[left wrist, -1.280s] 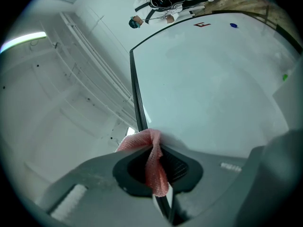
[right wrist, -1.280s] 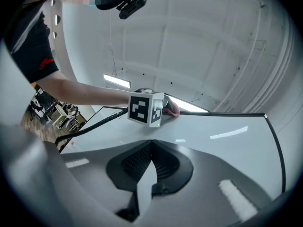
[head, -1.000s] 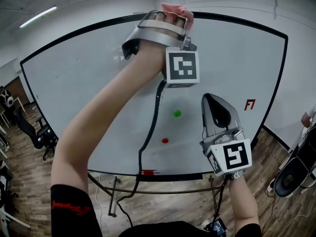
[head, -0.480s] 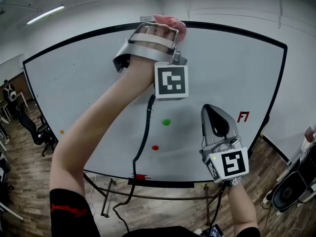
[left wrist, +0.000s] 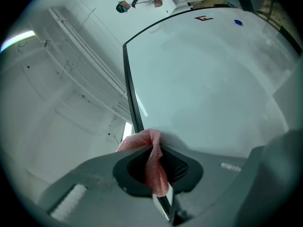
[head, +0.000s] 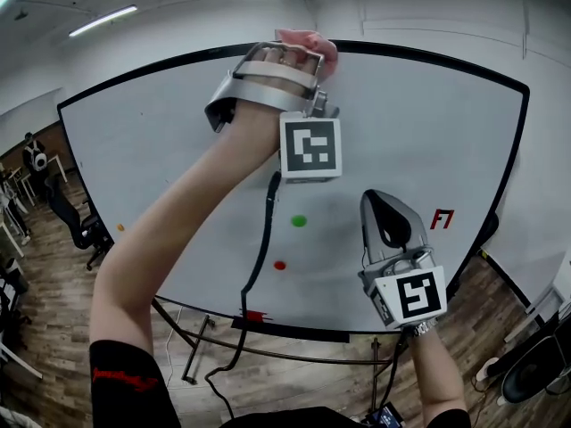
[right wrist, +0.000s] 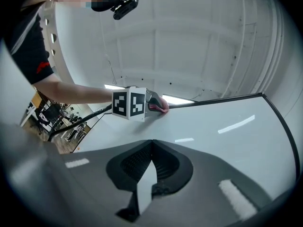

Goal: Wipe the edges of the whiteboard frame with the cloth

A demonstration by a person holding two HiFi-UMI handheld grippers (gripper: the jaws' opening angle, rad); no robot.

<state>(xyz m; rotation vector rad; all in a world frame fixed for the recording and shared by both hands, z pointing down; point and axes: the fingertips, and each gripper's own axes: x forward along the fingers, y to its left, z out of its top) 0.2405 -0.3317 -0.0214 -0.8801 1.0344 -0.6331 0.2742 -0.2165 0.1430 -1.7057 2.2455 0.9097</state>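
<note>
Pink cloth point(left wrist: 152, 161), clamped in left gripper point(head: 299, 45), touches whiteboard frame point(left wrist: 131, 100).

A black-framed whiteboard point(head: 161, 150) fills the middle of the frame. A green dot point(head: 299, 221) and a red dot point(head: 280, 265) sit at lower centre. A pink cloth point(head: 308, 41) touches its top edge.

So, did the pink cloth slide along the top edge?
No. The pink cloth stays on the whiteboard's top frame, almost straight above the green dot, just as before.
</note>
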